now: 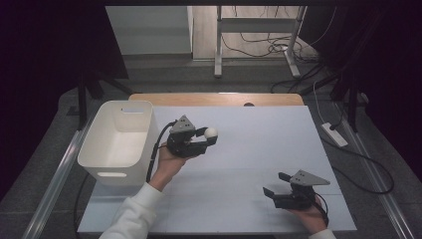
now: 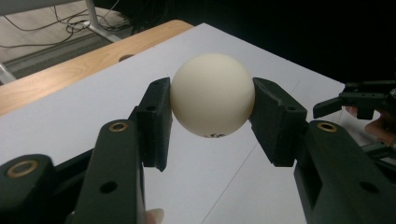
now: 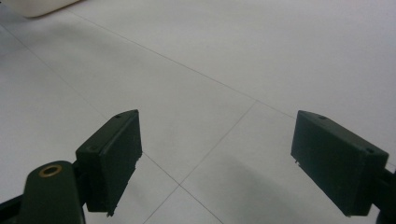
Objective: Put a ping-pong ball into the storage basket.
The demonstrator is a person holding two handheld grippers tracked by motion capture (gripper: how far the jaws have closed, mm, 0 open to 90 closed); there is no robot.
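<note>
Covering the wooden table (image 1: 219,98), a white board (image 1: 259,149)

The high view looks down and forward over the white table (image 1: 239,149). The left gripper view sits close behind its jaws, facing across that same table toward the right gripper (image 2: 334,103), probably. The right gripper view looks low along the tabletop.

A white board (image 1: 249,149) covers a wooden table (image 1: 219,98) in the middle of the frame. A white bin (image 1: 119,142) stands at the board's left edge.
</note>
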